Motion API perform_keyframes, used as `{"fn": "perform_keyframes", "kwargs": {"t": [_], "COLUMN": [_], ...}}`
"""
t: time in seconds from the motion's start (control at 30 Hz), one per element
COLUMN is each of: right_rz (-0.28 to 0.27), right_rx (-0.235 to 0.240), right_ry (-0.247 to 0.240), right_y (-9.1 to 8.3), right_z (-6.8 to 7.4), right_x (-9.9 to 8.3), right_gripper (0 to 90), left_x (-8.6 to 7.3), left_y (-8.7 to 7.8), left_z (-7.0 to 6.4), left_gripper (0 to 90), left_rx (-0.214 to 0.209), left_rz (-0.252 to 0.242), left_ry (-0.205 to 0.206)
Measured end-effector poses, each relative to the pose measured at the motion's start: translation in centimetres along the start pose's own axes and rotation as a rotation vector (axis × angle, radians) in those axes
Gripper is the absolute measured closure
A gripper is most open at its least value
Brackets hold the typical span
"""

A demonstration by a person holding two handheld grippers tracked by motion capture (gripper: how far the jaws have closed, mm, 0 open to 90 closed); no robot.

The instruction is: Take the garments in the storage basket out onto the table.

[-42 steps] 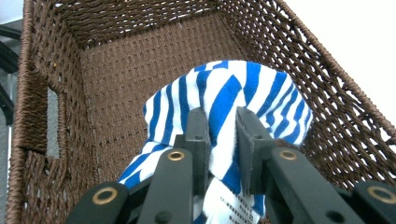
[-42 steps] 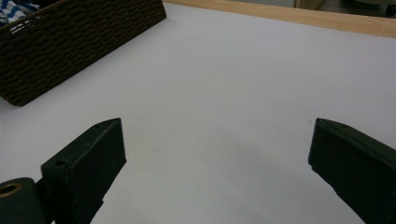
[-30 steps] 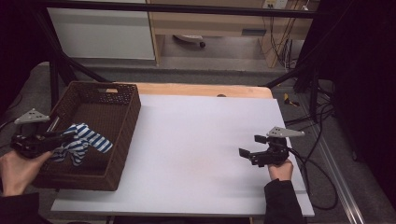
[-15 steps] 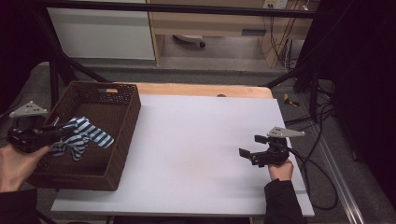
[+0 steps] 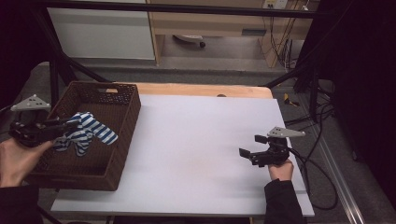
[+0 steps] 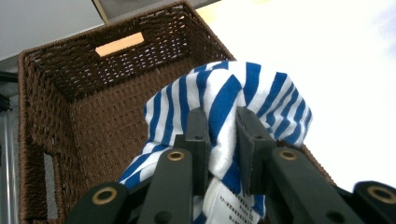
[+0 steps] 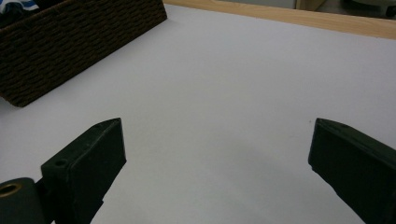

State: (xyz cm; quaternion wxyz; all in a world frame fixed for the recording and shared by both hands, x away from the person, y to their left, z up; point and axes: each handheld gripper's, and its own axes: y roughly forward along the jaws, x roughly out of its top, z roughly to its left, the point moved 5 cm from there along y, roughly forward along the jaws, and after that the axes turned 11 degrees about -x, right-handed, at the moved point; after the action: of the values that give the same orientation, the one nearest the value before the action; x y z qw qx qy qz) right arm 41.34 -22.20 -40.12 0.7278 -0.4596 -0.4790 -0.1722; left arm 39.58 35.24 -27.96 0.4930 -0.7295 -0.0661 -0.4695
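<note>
Striped blue-and-white cloth [image 6: 233, 112] hangs pinched between the fingers [image 6: 198, 140] of the left gripper [image 5: 70, 125], lifted above the inside of the brown wicker basket [image 5: 122, 135]. From above, its loose ends dangle toward the basket's floor; the left gripper view adds a white label with small print, too fine to read, just below the fingers. Well to the right of the basket, the right gripper [image 5: 251, 146] hovers over the white surface [image 5: 196, 140], fingers spread wide and holding nothing.
</note>
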Motion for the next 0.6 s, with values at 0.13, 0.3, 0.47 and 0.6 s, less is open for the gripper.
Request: {"fn": "perform_keyframes", "kwargs": {"t": [0.13,0.3,0.47,0.6], "right_rz": [0.002,0.004,0.005,0.005], "right_rx": [0.000,-0.002,-0.002,-0.001], "right_ry": [-0.001,-0.002,-0.001,0.000], "right_y": [0.1,0.1,0.1,0.1], "right_z": [0.0,0.0,0.0,0.0], "right_x": [0.0,0.0,0.0,0.0], "right_gripper": [4.4,4.4,4.4,4.4], "left_x": [0.5,1.0,1.5,2.1], "left_y": [0.1,0.4,0.7,0.9], "left_z": [-0.3,-0.7,-1.1,-1.5], "left_gripper": [76.6,76.6,76.6,76.6], "left_rx": [-0.006,-0.018,-0.029,-0.037], "left_rz": [-0.005,-0.008,-0.006,-0.010], "left_ry": [0.010,0.018,0.031,0.041]}}
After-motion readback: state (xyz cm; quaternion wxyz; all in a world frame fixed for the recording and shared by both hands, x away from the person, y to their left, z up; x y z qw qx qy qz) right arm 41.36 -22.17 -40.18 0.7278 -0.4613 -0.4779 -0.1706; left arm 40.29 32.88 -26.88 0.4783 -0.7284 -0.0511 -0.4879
